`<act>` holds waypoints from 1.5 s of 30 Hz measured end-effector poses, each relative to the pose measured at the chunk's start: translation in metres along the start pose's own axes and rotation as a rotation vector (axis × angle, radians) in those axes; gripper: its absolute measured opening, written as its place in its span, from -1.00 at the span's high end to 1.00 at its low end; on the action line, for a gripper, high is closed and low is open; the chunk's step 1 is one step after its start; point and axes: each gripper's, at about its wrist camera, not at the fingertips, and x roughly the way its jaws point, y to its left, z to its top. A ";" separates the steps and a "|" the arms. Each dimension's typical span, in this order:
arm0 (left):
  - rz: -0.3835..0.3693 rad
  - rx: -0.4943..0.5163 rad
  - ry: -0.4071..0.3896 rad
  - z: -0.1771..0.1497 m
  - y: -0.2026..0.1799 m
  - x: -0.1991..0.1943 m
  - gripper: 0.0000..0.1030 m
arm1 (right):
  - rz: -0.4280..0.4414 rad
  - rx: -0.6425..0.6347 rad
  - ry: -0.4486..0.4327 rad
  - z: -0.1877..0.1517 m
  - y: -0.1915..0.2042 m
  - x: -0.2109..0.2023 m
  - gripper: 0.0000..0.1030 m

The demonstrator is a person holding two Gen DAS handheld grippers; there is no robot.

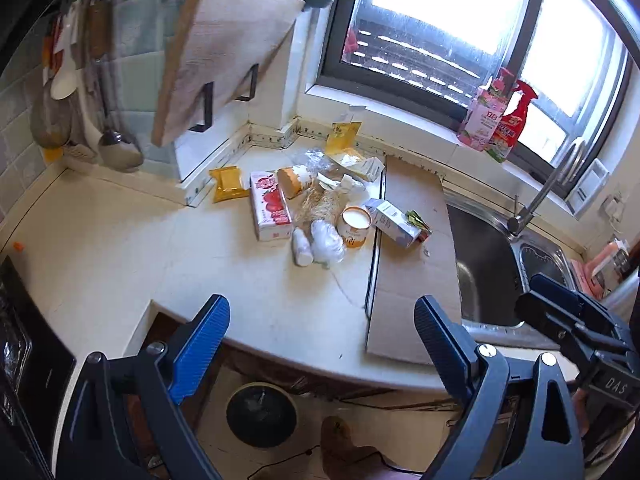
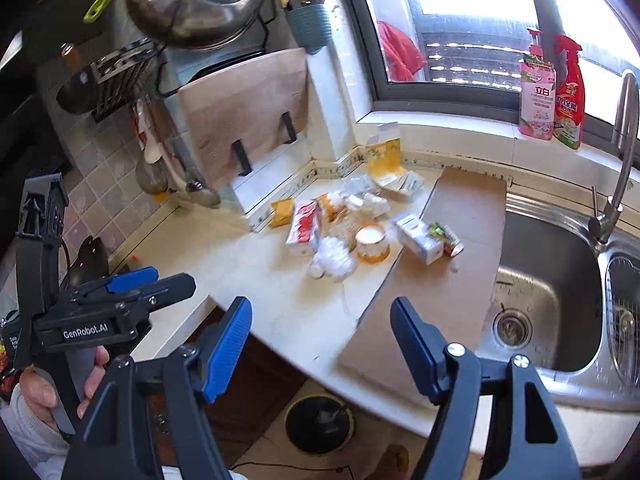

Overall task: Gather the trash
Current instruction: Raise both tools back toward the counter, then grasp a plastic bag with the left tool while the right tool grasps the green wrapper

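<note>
Cardboard sheet [image 2: 452, 256] lies between trash pile [image 2: 344, 232] and sink [image 2: 548, 280]

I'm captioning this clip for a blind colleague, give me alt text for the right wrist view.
Right gripper open and empty above the counter edge, facing a pile of trash: red-and-white carton, orange paper cup, crumpled plastic. A cardboard sheet lies beside the steel sink; a black bin stands on the floor below.

Trash pile [image 2: 352, 232] (mostly cartons) sits beside the sink [image 2: 560, 280].
</note>
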 end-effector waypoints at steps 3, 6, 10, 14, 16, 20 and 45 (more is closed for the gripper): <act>0.035 -0.005 0.027 0.015 -0.016 0.032 -0.79 | 0.004 0.033 0.015 0.017 -0.038 0.015 -0.32; 0.104 -0.001 0.052 0.026 -0.027 0.069 -0.79 | 0.014 0.062 0.059 0.031 -0.076 0.037 -0.22; 0.151 -0.018 0.108 0.035 -0.033 0.113 -0.79 | 0.015 0.066 0.114 0.044 -0.118 0.071 -0.02; 0.172 -0.027 0.155 0.045 -0.039 0.152 -0.78 | 0.011 0.065 0.152 0.056 -0.150 0.107 0.07; 0.200 -0.015 0.176 0.050 -0.043 0.172 -0.75 | 0.016 0.054 0.174 0.060 -0.162 0.128 0.15; 0.215 -0.012 0.209 0.059 -0.046 0.200 -0.64 | 0.038 0.045 0.248 0.064 -0.176 0.174 0.31; 0.148 -0.114 0.322 0.072 -0.026 0.266 -0.09 | 0.201 0.224 0.331 0.065 -0.216 0.236 0.79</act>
